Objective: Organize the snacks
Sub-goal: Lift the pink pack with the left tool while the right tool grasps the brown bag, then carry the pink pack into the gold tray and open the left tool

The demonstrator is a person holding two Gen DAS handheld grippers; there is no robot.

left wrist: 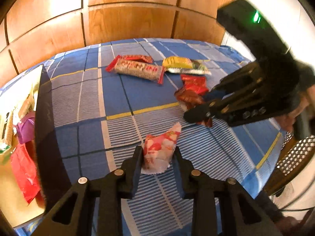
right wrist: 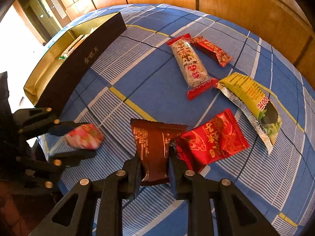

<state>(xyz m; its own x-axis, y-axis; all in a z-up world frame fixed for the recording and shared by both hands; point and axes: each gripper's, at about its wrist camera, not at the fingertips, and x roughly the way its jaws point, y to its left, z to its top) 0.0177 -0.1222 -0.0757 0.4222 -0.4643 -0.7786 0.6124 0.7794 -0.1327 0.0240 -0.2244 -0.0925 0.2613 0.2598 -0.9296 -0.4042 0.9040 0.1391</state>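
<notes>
While each hand-held gripper pinches one packet, left (left wrist: 158, 153) a pink packet (left wrist: 160, 151), right (right wrist: 154, 157) a brown packet (right wrist: 154, 147), four snacks lie loose on the checked cloth (right wrist: 153, 90), clear of the dark box (right wrist: 78, 63).

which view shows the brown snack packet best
The right wrist view. The brown packet lies close and unblurred there, its printed back readable, gripped between the right gripper jaws. In the left wrist view the same packet is small, blurred and partly hidden behind that gripper.
</notes>
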